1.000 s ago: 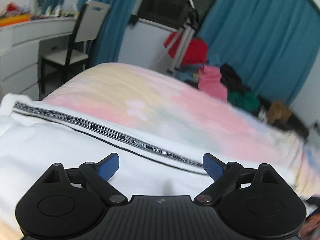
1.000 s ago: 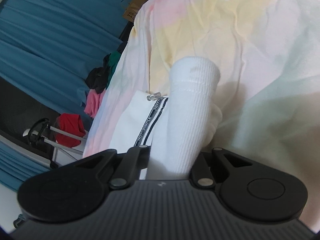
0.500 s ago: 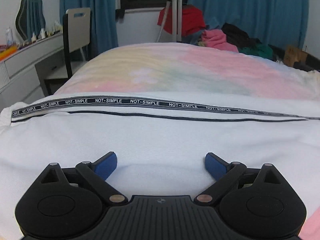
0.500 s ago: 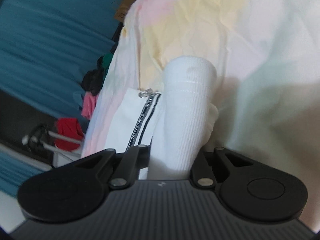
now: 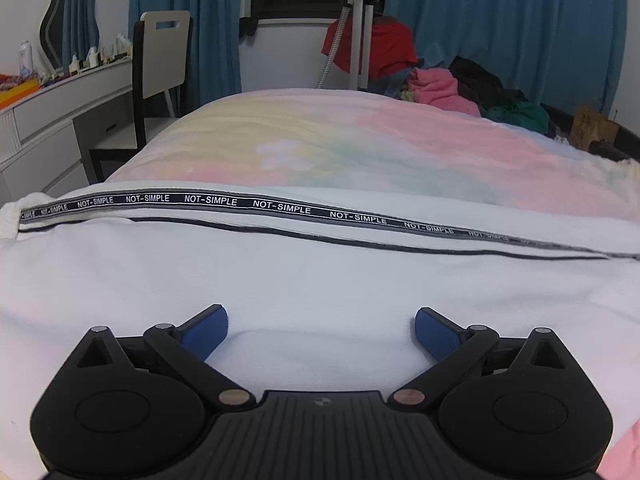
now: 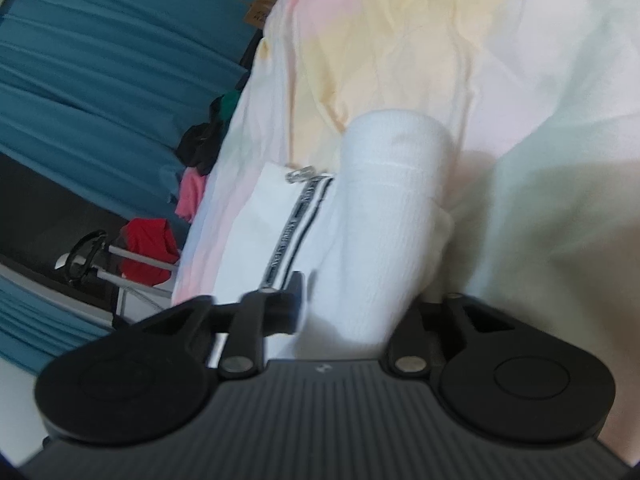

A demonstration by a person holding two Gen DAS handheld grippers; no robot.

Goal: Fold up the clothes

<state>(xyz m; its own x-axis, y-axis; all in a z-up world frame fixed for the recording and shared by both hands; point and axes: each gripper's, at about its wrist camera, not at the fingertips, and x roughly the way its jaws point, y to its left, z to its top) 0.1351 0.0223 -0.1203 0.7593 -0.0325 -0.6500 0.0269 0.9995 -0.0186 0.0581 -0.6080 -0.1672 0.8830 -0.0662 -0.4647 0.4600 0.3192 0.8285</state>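
Note:
A white garment [image 5: 320, 276] with a black "NOT-SIMPLE" tape stripe [image 5: 280, 206] lies flat across the pastel bed cover [image 5: 360, 148]. My left gripper [image 5: 322, 326] hovers low over the white cloth. Its blue pads [image 5: 204, 328] stand wide and are still opening, with nothing between them. In the right wrist view, the garment's ribbed white cuff [image 6: 388, 200] runs up between the jaws of my right gripper [image 6: 358, 296]. Those jaws are opening, and the left finger [image 6: 294, 292] has come off the cloth. A clear zip pull [image 6: 298, 174] shows beside the stripe.
A chair [image 5: 164, 52] and a white dresser [image 5: 60, 104] stand to the left of the bed. Beyond the far edge are a tripod [image 5: 358, 20] and a pile of red, pink and dark clothes [image 5: 436, 84] against blue curtains [image 5: 520, 20].
The left gripper has rolled level and sunk closer to the white garment, its pads a little wider. The right gripper's jaws, clamped on the cuff before, have parted.

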